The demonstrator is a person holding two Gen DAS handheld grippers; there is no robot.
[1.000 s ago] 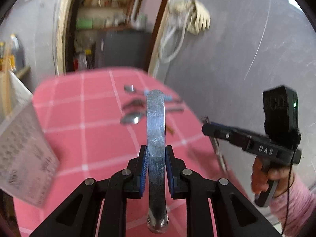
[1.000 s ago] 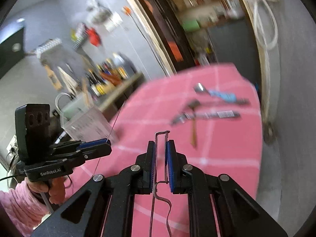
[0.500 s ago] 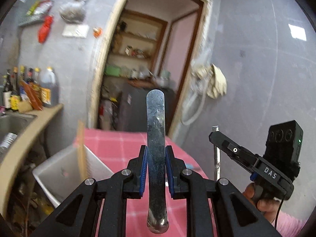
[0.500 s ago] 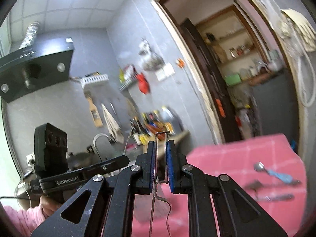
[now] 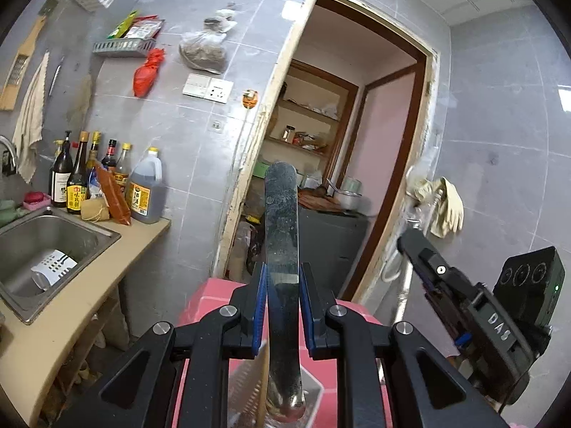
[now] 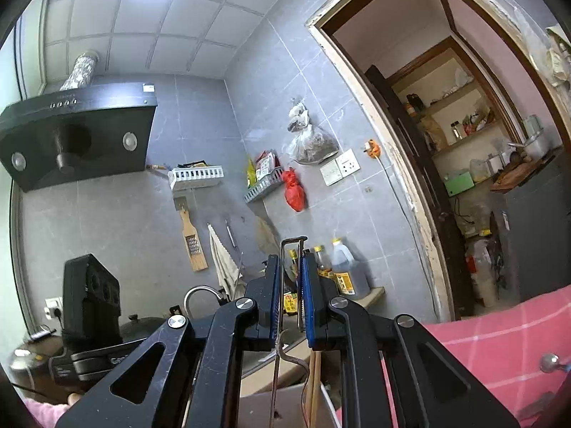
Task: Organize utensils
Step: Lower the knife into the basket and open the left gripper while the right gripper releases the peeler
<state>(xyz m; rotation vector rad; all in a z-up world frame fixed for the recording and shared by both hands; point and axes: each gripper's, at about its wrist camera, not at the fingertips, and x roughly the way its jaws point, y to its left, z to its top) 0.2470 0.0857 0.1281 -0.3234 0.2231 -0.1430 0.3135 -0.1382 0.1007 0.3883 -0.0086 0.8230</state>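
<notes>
I hold both grippers tilted upward: my left gripper (image 5: 282, 306) pinches a flat, scuffed steel utensil handle (image 5: 282, 249); my right gripper (image 6: 289, 292) clamps a thin bent-wire utensil (image 6: 291, 246).

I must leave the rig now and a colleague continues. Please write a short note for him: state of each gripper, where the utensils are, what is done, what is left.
Left gripper: shut on a flat metal handle, held upright, its lower end over the grey holder on the pink table.
Right gripper: shut on a thin wire utensil, also upright.
Done: both items lifted.
Left: lower both into the holder, release, then fetch the spoon on the table; other utensils are not in view.
</notes>
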